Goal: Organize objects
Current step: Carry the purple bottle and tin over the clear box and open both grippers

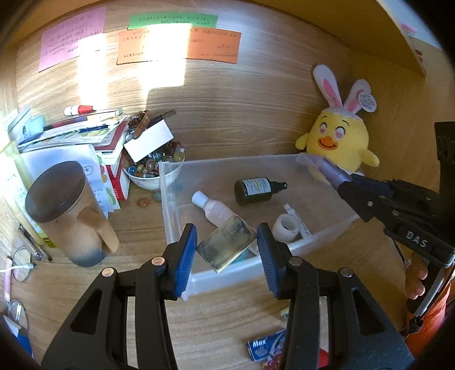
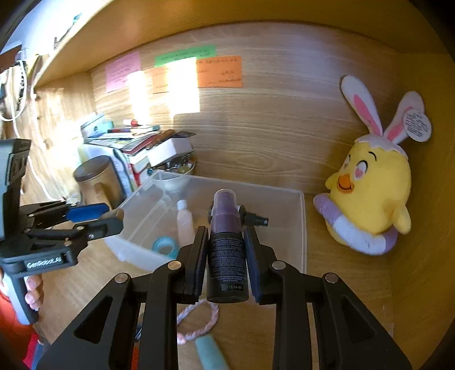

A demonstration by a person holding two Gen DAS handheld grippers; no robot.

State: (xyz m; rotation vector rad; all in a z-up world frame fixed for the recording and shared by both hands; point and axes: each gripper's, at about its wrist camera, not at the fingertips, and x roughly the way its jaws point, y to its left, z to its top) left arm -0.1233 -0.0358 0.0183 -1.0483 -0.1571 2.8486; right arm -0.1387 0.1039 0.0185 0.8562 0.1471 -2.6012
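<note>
The left gripper (image 1: 227, 253) clamps a flat, clear yellowish bottle (image 1: 227, 246) above the near edge of the clear bin (image 1: 170, 205). The right gripper (image 2: 226, 256) pinches a dark, purple-capped bottle (image 2: 226, 256) over the bin's near edge.

Wood-grain desk (image 1: 227, 321) in alcove; far back panel (image 1: 256, 108) sunlit at left; shelf (image 2: 199, 17) overhead.

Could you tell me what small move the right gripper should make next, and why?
Probably carry it forward and lower over the clear bin, then release. The right gripper is shut on a dark purple-capped bottle just short of the bin's near edge, and other bottles already lie inside.
</note>
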